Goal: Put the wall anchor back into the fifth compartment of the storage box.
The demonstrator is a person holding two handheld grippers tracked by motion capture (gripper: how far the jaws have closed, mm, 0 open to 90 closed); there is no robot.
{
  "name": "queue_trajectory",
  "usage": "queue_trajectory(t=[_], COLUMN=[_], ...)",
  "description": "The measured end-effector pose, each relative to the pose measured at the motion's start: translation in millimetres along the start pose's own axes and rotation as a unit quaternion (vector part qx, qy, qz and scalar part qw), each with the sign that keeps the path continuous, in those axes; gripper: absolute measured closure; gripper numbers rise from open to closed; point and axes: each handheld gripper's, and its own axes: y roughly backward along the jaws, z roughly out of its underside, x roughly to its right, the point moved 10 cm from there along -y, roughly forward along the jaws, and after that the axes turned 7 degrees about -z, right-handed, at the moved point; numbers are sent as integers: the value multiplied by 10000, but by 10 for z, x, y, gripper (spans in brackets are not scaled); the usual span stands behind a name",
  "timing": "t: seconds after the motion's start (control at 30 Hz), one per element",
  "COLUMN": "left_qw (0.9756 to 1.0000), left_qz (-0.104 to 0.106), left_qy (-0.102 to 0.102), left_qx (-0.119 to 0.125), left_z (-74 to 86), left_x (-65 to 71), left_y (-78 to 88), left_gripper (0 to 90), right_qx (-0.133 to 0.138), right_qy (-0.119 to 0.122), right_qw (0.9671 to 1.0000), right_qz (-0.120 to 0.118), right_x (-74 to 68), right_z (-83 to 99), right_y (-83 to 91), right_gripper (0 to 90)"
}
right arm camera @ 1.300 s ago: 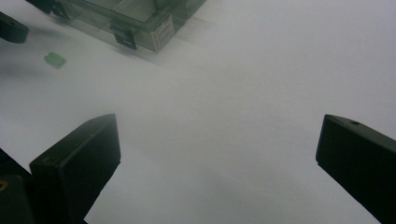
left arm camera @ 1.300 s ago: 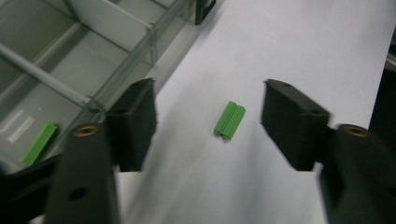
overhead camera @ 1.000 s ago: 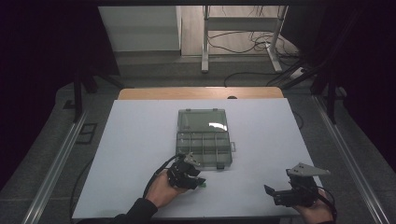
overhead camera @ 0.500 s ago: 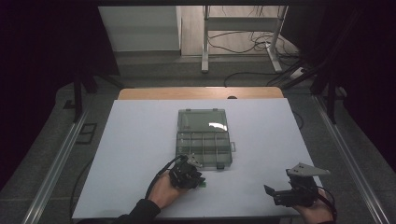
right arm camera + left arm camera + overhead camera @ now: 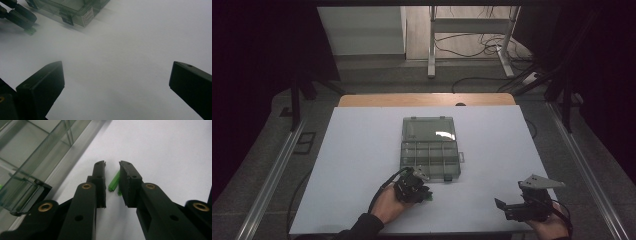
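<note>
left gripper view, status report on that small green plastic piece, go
Left gripper jaws just been closing around small green plastic piece, a slight gap left. Right gripper open over bare white table. Clear plastic compartment box close beside, open, not blocking.

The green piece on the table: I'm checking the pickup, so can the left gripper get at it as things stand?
Probably yes. The green piece lies between the jaws of the left gripper, which have just been closing; a gap shows on both sides, with nothing else between.

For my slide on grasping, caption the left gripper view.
Left gripper closing its jaws around a small green piece on the white table, beside the clear box.
</note>
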Motion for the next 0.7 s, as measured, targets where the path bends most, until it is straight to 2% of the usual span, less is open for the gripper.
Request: queue_trajectory(t=[0.07, 0.13, 0.33, 0.7], left_qw=[10000, 9999, 9998, 9997], left_qz=[-20, -135, -202, -220], left_qy=[-15, -49, -46, -16], left_qx=[-4, -35, -13, -39], left_z=[2, 11, 10, 0], left_x=[7, -10, -26, -27], left_y=[-11, -23, -29, -10], left_gripper=[772, 782, 823, 846], right_qx=[-2, -5, -5, -2], right_qy=[1, 2, 3, 5], right_qw=[10000, 10000, 10000, 10000], right_qz=[-1, -3, -5, -5], right_x=[0, -1, -2, -3], right_z=[0, 1, 1, 0], right_y=[0, -1, -1, 0], right_gripper=[4, 4, 4, 5])
